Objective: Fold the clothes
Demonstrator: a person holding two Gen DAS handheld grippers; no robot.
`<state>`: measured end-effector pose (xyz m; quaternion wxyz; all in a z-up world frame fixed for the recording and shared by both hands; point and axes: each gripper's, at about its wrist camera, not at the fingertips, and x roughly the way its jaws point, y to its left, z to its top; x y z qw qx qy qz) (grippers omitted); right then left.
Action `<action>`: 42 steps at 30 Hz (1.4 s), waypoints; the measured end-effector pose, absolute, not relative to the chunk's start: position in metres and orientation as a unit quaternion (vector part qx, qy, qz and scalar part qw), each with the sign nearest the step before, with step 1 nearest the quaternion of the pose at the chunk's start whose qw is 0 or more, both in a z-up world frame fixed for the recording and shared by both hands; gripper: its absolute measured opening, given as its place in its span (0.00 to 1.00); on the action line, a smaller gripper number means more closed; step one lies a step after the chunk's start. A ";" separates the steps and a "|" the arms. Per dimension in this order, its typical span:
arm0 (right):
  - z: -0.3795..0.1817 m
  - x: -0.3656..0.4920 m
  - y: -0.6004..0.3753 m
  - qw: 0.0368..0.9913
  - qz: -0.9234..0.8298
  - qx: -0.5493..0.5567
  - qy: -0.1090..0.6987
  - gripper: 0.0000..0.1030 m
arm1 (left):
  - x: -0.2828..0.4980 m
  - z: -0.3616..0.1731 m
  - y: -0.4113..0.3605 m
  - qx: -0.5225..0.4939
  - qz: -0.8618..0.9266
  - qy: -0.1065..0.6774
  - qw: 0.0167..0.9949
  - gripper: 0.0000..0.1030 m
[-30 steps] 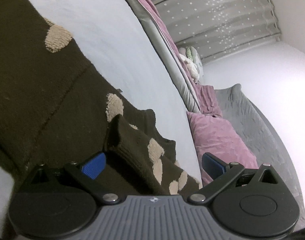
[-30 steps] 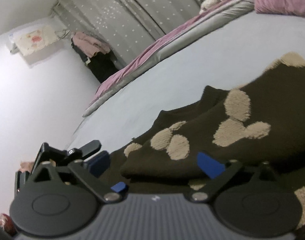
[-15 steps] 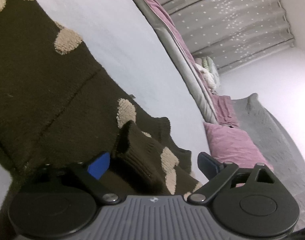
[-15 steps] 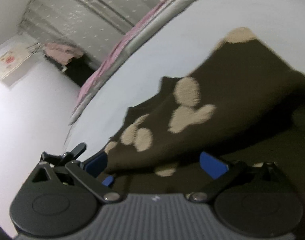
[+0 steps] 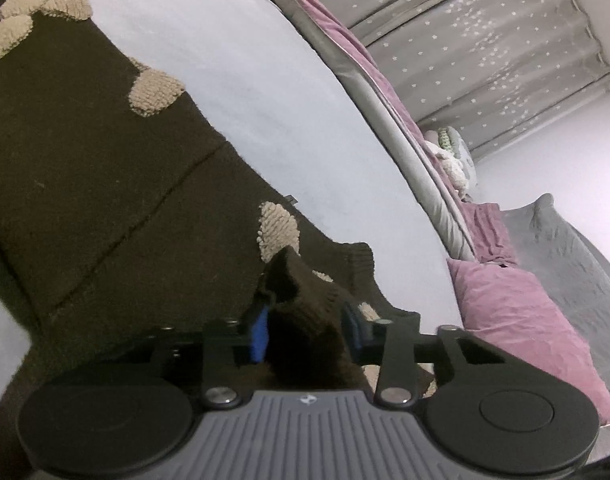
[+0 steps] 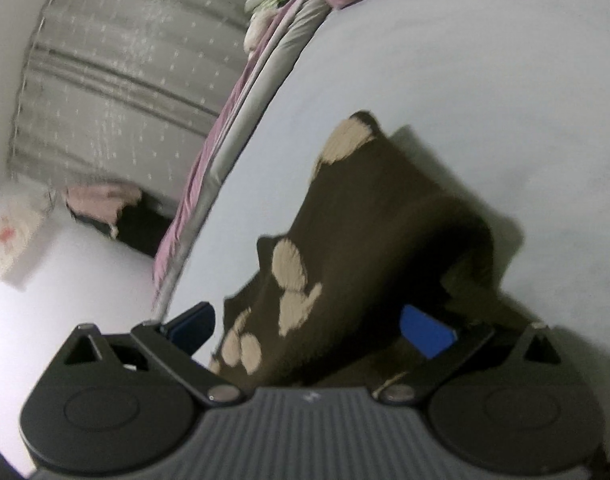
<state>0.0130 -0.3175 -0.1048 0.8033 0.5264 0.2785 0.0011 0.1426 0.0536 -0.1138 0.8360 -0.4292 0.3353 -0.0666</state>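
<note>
The left gripper pinches a fold of the dark brown sweater at lower centre — spread across the pale bed sheet — while the right gripper gapes wide around its lifted edge.

Coarse knitted sweater – nubbly beige patches – on smooth matt sheet

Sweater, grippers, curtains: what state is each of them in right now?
Brown sweater: spread on the white sheet, one corner pinched up.
Left gripper: shut on the sweater.
Right gripper: open, sweater fabric between its fingers.
Curtains: drawn closed.
Pink pillow: lying at the bed's edge.
</note>
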 end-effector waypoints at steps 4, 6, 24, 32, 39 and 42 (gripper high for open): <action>-0.105 0.018 -0.327 0.795 -0.016 0.545 0.267 1.00 | 0.143 -0.112 0.052 -0.428 -0.064 0.336 0.836 0.12; -0.109 0.019 -0.332 0.787 -0.021 0.557 0.265 0.99 | 0.141 -0.108 0.050 -0.422 -0.066 0.330 0.841 0.08; -0.129 0.041 -0.347 0.768 -0.028 0.594 0.237 0.71 | 0.107 -0.046 0.060 -0.325 -0.087 0.243 0.910 0.06; -0.127 0.048 -0.342 0.781 -0.010 0.568 0.259 0.66 | 0.097 -0.058 0.083 -0.272 -0.066 0.249 0.927 0.06; -0.123 0.053 -0.332 0.804 -0.006 0.522 0.283 0.64 | 0.097 -0.091 0.096 -0.250 -0.057 0.275 0.927 0.06; -0.119 0.054 -0.326 0.817 0.000 0.497 0.293 0.69 | 0.100 -0.097 0.096 -0.241 -0.054 0.294 0.923 0.07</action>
